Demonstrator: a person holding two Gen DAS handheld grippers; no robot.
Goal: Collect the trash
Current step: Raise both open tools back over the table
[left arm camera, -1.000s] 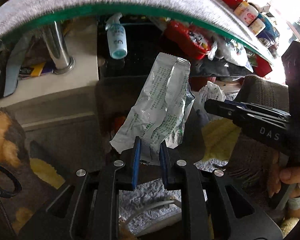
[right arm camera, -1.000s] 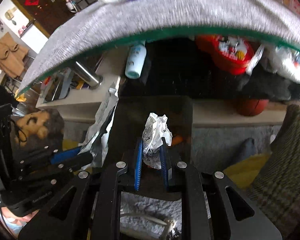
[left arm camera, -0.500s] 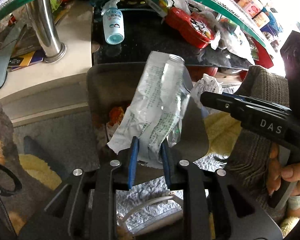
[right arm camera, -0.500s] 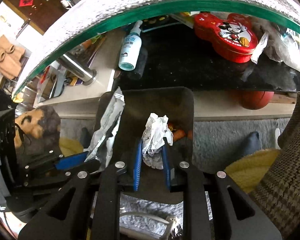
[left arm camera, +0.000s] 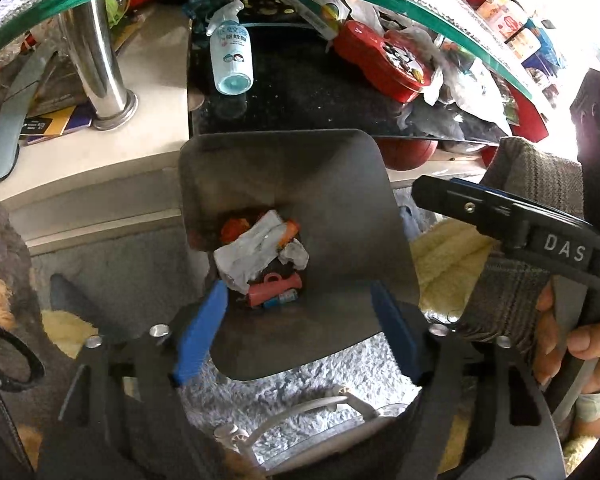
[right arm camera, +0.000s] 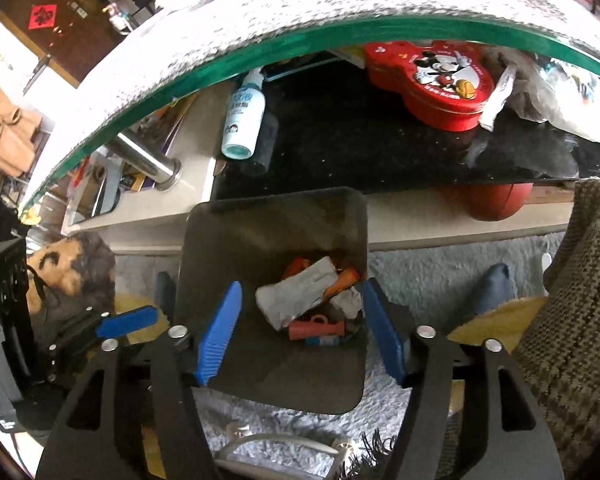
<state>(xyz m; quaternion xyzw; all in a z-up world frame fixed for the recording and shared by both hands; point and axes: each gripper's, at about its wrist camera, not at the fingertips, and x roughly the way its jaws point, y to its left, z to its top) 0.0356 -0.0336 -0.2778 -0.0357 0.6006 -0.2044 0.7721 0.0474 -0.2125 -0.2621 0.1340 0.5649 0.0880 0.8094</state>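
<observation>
1. Left wrist view: my left gripper (left arm camera: 298, 322) hangs over the dark bin (left arm camera: 340, 184), pointing steeply down into it. Its jaws have just been opening and now stand wide with nothing between the blue pads (left arm camera: 200, 332); they are released.

2. Same view: the silver wrapper (left arm camera: 250, 250) lies at the bottom of the bin, straight ahead of and below my left gripper. Its long axis runs slantwise, from the near-left up toward the far-right of the bin floor. The crumpled paper (left arm camera: 296, 254) sits just beside it, on the right. Under and around them lie a pink tube (left arm camera: 274, 290) and some orange scraps; more I cannot make out.

3. Same view: the right gripper (left arm camera: 480, 208) reaches in from the right of the bin, held by a hand (left arm camera: 572, 340). From here I cannot tell how its jaws stand.

4. Right wrist view: my right gripper (right arm camera: 300, 330) also looks down into the bin (right arm camera: 276, 220). Its jaws have just been opening and are spread, empty, with the bin's contents showing between the pads.

5. Same view: the silver wrapper (right arm camera: 296, 294) and the crumpled paper (right arm camera: 346, 300) rest inside the bin, touching. I judge both pieces dropped; next both arms must lift clear of the bin and look for more trash.
</observation>
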